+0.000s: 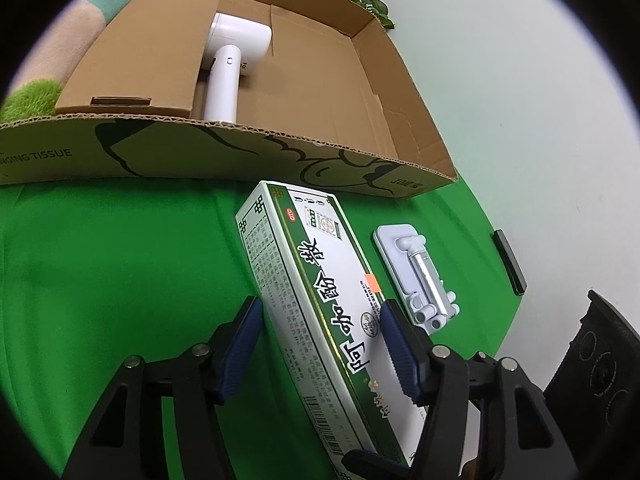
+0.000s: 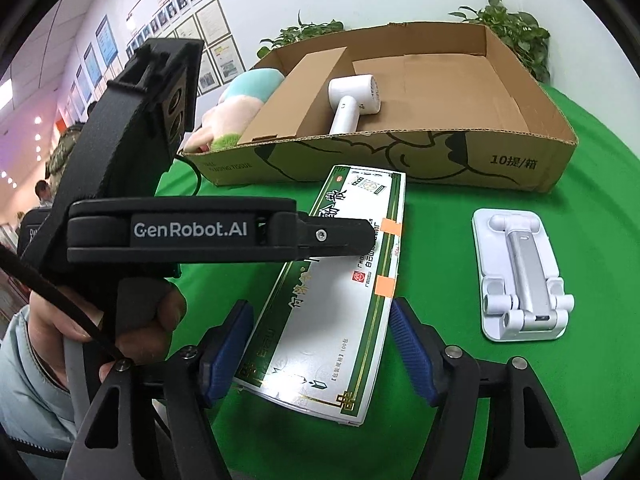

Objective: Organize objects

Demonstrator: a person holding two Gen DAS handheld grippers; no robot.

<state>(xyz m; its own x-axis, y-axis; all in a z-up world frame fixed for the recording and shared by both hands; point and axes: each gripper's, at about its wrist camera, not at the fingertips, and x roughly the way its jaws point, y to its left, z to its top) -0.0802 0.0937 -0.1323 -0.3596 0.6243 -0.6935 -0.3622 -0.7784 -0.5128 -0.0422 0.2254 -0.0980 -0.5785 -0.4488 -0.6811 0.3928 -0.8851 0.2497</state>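
Note:
A long green-and-white medicine box lies on the green table, also in the right wrist view. My left gripper is shut on its sides; its black body shows in the right wrist view over the box. My right gripper is open, its blue pads on either side of the box's near end, not touching it. A white hair dryer lies inside the cardboard box. A white folded phone stand lies right of the medicine box.
A plush toy sits left of the cardboard box. Green plants stand behind the box. A black bar lies at the table's right edge. A black object is off the table's right side.

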